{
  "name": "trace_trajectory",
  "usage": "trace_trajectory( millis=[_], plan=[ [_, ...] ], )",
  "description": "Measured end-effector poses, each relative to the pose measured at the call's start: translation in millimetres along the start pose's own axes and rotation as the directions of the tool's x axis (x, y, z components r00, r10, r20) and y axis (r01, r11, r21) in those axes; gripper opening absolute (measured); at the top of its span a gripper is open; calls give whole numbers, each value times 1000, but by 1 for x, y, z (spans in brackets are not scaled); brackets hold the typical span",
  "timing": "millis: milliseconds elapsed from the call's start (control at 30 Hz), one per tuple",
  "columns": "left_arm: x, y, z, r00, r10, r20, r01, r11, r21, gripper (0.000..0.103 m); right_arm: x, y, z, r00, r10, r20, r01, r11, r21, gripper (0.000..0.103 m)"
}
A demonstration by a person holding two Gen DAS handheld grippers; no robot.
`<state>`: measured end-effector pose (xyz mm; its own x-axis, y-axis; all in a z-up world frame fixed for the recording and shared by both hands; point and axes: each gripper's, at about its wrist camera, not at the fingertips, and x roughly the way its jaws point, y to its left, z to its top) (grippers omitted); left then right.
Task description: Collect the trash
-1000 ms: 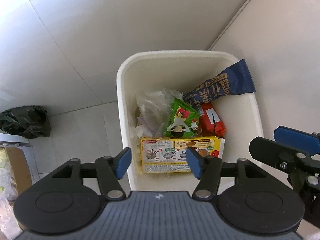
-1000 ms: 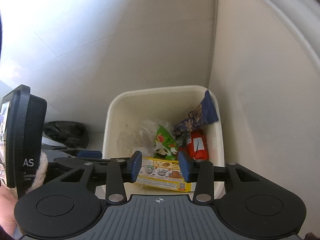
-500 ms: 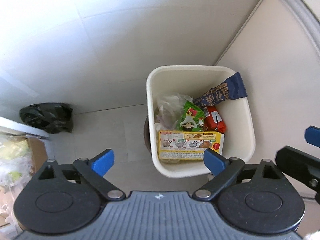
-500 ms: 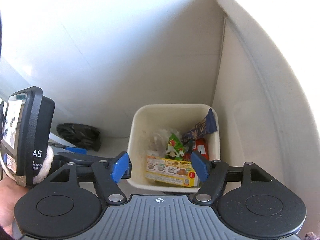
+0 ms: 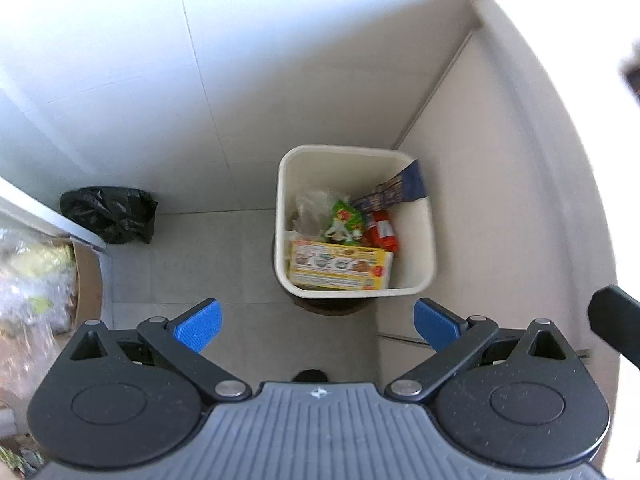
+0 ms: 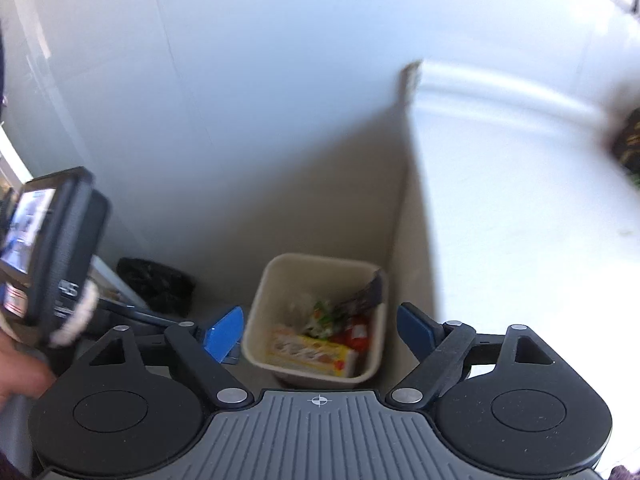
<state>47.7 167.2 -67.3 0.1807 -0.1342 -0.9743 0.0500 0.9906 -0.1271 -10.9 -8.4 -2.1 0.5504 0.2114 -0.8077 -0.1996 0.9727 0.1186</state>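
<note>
A cream square bin stands on the floor in the corner, well below both grippers. In it lie a yellow box, a green snack bag, a red packet, a dark blue wrapper leaning over the rim, and a clear plastic bag. My left gripper hangs high above it, jaws opening wide, nothing between them. My right gripper is also high, jaws opening, empty.
A black plastic bag lies on the floor by the left wall. A shelf edge with clear-wrapped goods is at far left. A beige cabinet side flanks the bin; a white counter top spreads right, with a dark blurred object.
Both grippers have risen away from the bin, which now looks much smaller. Both pairs of jaws have spread from narrow to wide. The yellow box stays in the bin.
</note>
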Motion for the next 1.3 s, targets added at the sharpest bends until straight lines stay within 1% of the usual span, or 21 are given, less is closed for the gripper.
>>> trace_trajectory(
  millis=[100, 167, 300, 467, 600, 667, 800, 900, 1133, 1300],
  plan=[
    [-29, -18, -8, 1000, -7, 18, 7, 1000, 19, 103, -37, -17, 1, 997, -68, 27, 68, 998, 19, 91],
    [-50, -33, -14, 999, -6, 49, 4, 999, 49, 103, -60, -26, -1, 994, -108, 34, 107, 993, 43, 93],
    [-87, -63, -24, 996, -16, 86, 6, 993, 115, 103, -104, -46, -6, 985, -168, 44, 163, 982, 100, 96],
    [-126, -92, -39, 991, -12, 130, -10, 986, 169, 103, -154, -66, -14, 970, -235, 65, 219, 956, 193, 100],
    [-145, -103, -50, 987, 3, 160, -33, 982, 186, 103, -176, -71, -20, 962, -270, 52, 250, 939, 238, 100],
    [-151, -107, -56, 984, 11, 180, -45, 981, 188, 103, -174, -70, -23, 961, -275, 40, 257, 935, 245, 101],
    [-159, -108, -65, 980, 17, 196, -51, 984, 169, 103, -178, -68, -26, 960, -279, 37, 260, 931, 256, 101],
    [-160, -105, -64, 978, 23, 206, -58, 984, 166, 103, -183, -62, -28, 959, -281, 43, 262, 933, 246, 101],
    [-174, -109, -68, 973, 31, 230, -69, 985, 161, 103, -181, -66, -25, 959, -278, 57, 256, 935, 243, 101],
    [-176, -108, -69, 973, 29, 228, -65, 986, 155, 103, -181, -65, -26, 960, -276, 55, 255, 936, 241, 101]
  ],
)
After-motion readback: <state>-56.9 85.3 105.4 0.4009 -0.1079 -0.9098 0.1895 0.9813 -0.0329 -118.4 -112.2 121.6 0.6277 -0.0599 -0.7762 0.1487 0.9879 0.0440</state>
